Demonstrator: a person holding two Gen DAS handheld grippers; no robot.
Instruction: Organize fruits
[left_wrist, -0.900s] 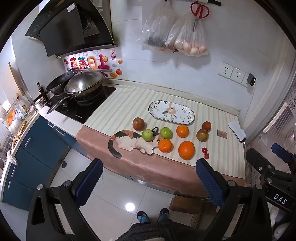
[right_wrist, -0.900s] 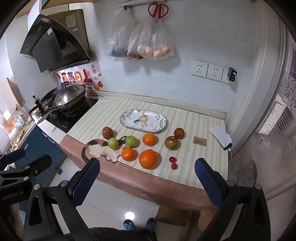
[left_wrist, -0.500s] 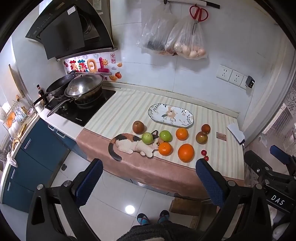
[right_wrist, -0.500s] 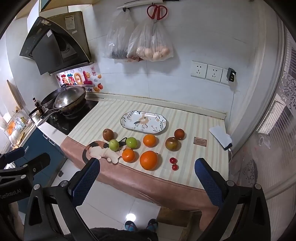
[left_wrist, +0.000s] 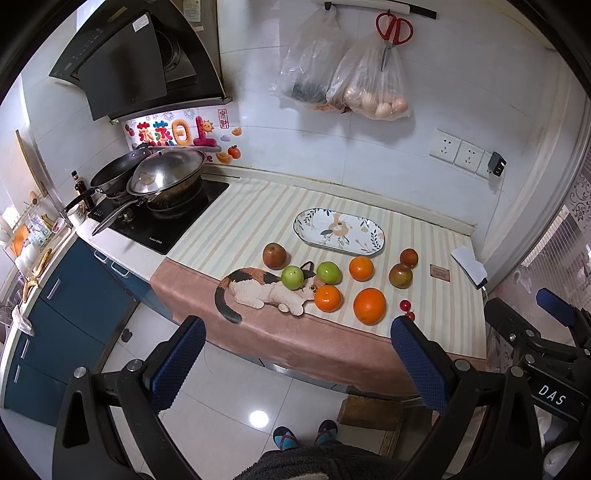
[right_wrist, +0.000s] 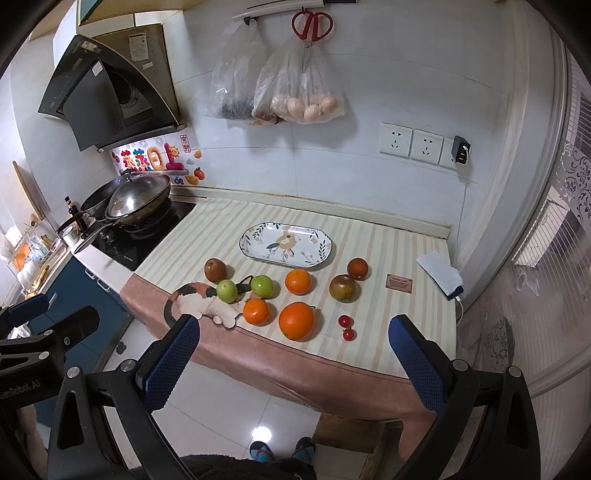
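Near the centre of the left wrist frame, the fruits lie loose on the striped worktop (left_wrist: 258, 206), none on the oval patterned plate (left_wrist: 338, 232) behind them. A brown pear-like fruit (left_wrist: 274, 255) sits leftmost, then two green apples (left_wrist: 293, 277) (left_wrist: 328, 272). Three oranges follow: a small one (left_wrist: 361, 268), another (left_wrist: 328, 298) nearer the front edge, and the largest orange (left_wrist: 369, 306). Right of them sit two dark reddish fruits (left_wrist: 400, 275) (left_wrist: 409, 257), possibly apples, and two tiny red fruits (left_wrist: 405, 305) at the front.

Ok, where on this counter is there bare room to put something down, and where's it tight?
The oval plate is empty. Bare striped mat lies between the plate and the stove, and along the back wall behind the plate. Some room sits in front of the small card, right of the cherry tomatoes. It's crowded around the green apples and oranges near the front edge.
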